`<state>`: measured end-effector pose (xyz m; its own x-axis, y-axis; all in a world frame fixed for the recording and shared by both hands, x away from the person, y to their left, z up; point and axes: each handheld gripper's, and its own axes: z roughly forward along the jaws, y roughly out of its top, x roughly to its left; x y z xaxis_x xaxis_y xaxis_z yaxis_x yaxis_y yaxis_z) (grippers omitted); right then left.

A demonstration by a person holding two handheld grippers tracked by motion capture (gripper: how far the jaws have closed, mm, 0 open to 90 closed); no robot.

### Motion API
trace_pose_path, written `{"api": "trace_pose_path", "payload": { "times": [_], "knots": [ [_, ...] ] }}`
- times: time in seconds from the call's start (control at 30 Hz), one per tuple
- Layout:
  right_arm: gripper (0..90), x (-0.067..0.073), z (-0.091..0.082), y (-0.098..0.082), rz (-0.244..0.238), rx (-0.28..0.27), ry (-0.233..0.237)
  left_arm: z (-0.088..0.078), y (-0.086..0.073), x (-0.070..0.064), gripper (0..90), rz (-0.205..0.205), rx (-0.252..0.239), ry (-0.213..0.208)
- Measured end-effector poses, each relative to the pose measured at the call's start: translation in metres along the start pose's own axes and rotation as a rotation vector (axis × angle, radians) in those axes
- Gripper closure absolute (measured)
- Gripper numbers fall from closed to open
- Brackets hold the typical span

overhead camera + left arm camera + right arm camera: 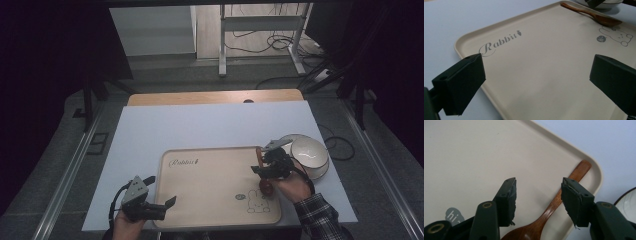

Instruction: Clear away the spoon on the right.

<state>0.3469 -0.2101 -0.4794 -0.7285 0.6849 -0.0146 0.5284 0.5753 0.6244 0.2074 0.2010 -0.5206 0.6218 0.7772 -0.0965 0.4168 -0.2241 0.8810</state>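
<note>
Wooden spoon (554,207) lying flat on the beige tray (210,200), along its edge at about 3 o'clock, handle tip reaching the corner at 1 o'clock, bowl end near the rabbit drawing (258,201). Right gripper (537,200) poised over the spoon, jaws parted on either side of the handle, pads off the wood, nothing gripped. Left gripper (536,82) at the tray's 7 o'clock corner, jaws spread wide, holding nothing, aimed across the tray. White bowl (309,152) just off the tray at 2 o'clock, on the white table (200,125).
</note>
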Motion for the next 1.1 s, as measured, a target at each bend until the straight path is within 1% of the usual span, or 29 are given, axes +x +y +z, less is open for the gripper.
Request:
{"api": "trace_pose_path", "payload": {
  "times": [0.23, 0.47, 0.57, 0.9, 1.1],
  "knots": [
    [41.2, 0.002, -0.007, -0.003, 0.002, -0.017, -0.003, 0.0, 0.0, 0.0, 0.0, 0.0, 0.0, 0.0],
    [37.8, 0.005, -0.015, -0.007, -0.02, -0.047, -0.015, 0.0, 0.0, 0.0, 0.0, 0.0, 0.0, 0.0],
    [37.2, 0.006, -0.016, -0.008, -0.017, -0.05, -0.016, 0.0, 0.0, 0.0, 0.0, 0.0, 0.0, 0.0],
    [36.7, 0.012, -0.024, -0.015, -0.039, -0.067, -0.017, 0.0, 0.0, 0.0, 0.0, -0.002, -0.001, -0.001],
    [34.9, 0.014, -0.027, -0.017, -0.041, -0.074, -0.018, 0.0, 0.0, 0.0, 0.0, 0.0, 0.001, -0.002]
  ]
}}
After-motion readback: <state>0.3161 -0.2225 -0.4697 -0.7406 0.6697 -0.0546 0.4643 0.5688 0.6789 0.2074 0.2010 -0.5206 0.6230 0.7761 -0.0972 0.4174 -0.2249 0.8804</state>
